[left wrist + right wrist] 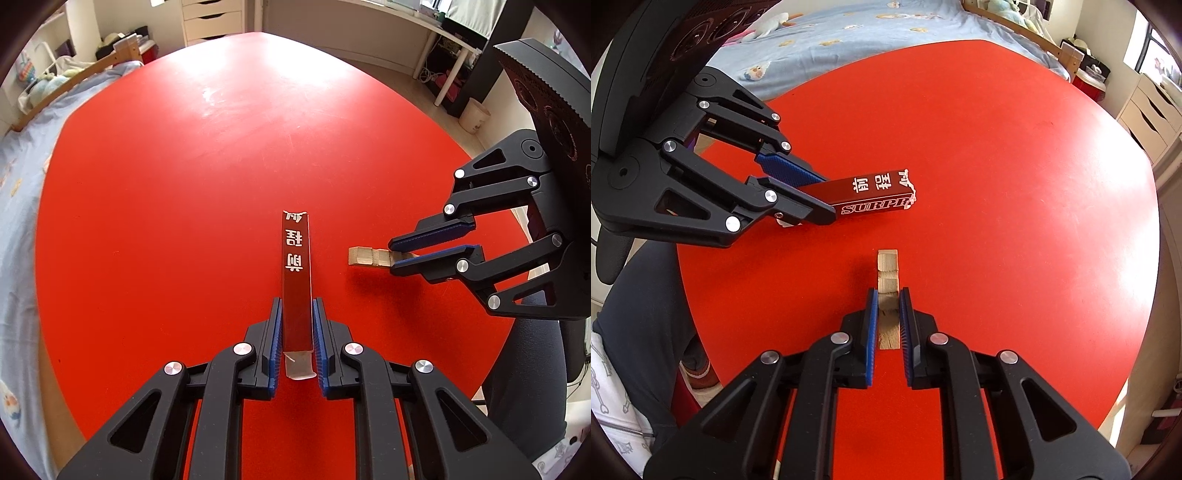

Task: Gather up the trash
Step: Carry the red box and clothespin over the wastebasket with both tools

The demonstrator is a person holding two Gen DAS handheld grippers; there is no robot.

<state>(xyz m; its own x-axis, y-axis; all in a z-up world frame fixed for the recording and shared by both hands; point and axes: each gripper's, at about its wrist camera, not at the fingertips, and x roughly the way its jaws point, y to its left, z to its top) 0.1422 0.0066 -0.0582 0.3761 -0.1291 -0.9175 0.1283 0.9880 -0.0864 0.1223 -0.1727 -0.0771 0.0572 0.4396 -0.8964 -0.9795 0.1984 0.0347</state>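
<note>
A long dark red box with white characters and a torn far end lies between the pads of my left gripper, which is shut on it; it also shows in the right wrist view. My right gripper is shut on a pale wooden stick, which points away from it. In the left wrist view the right gripper holds the stick just right of the box. Both items are at or just above the red table.
A bed with a light blue sheet runs along the table's left side. White drawers stand beyond the far edge. A small pale bin stands on the floor at the far right. A person's dark-trousered leg is at the near edge.
</note>
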